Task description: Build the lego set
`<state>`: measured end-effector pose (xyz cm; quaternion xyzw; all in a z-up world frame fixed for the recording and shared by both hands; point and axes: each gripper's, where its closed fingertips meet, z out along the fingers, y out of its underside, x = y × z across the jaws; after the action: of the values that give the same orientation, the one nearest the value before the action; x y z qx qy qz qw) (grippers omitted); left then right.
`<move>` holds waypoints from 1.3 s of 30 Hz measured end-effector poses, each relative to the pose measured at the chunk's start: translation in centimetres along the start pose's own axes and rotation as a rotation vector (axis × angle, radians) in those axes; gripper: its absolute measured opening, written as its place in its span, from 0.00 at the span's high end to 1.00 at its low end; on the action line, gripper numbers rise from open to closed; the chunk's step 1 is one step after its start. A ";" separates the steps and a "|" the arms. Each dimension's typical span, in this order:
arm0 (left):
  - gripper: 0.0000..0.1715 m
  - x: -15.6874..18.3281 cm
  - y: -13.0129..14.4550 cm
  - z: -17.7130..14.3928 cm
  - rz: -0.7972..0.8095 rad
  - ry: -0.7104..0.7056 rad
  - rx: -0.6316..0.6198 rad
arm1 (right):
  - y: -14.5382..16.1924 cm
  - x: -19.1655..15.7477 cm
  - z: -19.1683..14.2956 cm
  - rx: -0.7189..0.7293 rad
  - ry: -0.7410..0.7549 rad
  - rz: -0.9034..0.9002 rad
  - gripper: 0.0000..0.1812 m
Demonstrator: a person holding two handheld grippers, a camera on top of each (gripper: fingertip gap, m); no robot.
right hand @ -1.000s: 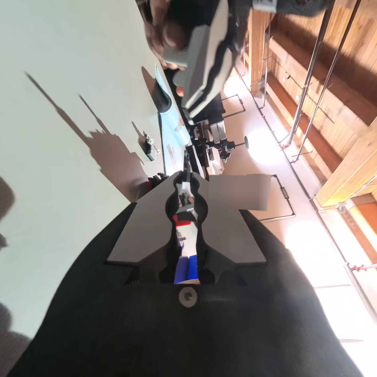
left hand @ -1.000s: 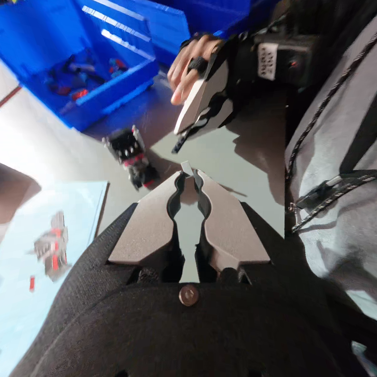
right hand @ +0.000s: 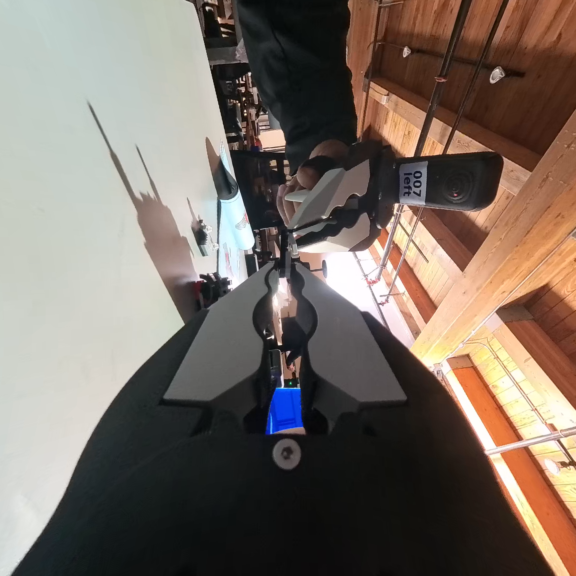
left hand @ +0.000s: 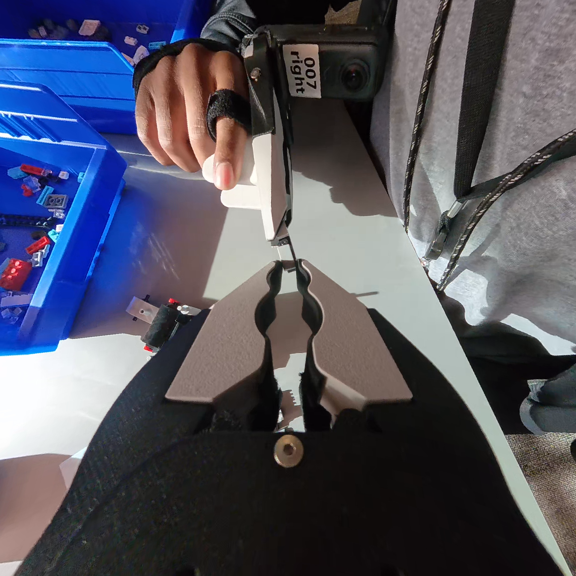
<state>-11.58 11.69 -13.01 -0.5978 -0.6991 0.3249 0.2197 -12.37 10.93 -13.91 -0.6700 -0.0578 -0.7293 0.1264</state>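
A white label (left hand: 301,71) is sitting on the black camera (left hand: 349,74) of the right gripper (left hand: 282,246), seen in the left wrist view. It is carrying two short lines of bold black print, clear enough to read, running sideways in the picture.

In the right wrist view, a matching white label (right hand: 412,184) is wrapping the black camera (right hand: 452,187) on the left gripper (right hand: 291,227). It too is showing two short lines of dark print, sharp and turned sideways.

A pale blue booklet (right hand: 233,215) is lying at the table's far edge, showing printed drawings. Any writing on it is coming out too small to read.
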 end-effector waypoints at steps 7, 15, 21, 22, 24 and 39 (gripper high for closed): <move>0.95 0.3 0.1 0.1 -0.015 0.019 -0.022 | -0.1 0.0 0.1 0.002 0.000 -0.006 0.96; 0.95 0.5 0.1 0.3 -0.024 0.027 -0.028 | -0.1 -0.1 0.1 0.006 -0.006 -0.011 0.96; 0.95 0.5 0.1 0.3 -0.026 0.031 -0.031 | -0.2 0.0 0.2 0.008 -0.006 -0.010 0.96; 0.95 0.5 0.1 0.3 -0.027 0.031 -0.031 | -0.2 0.1 0.2 0.008 -0.006 -0.010 0.96; 0.95 0.5 0.0 0.3 -0.028 0.033 -0.030 | -0.2 0.1 0.2 0.009 -0.005 -0.009 0.96; 0.94 0.5 -0.1 0.2 -0.044 0.040 -0.019 | -0.2 0.3 0.4 0.014 -0.005 -0.004 0.96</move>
<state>-11.91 12.15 -13.16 -0.5909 -0.7105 0.3012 0.2351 -12.04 11.20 -13.52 -0.6707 -0.0645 -0.7275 0.1293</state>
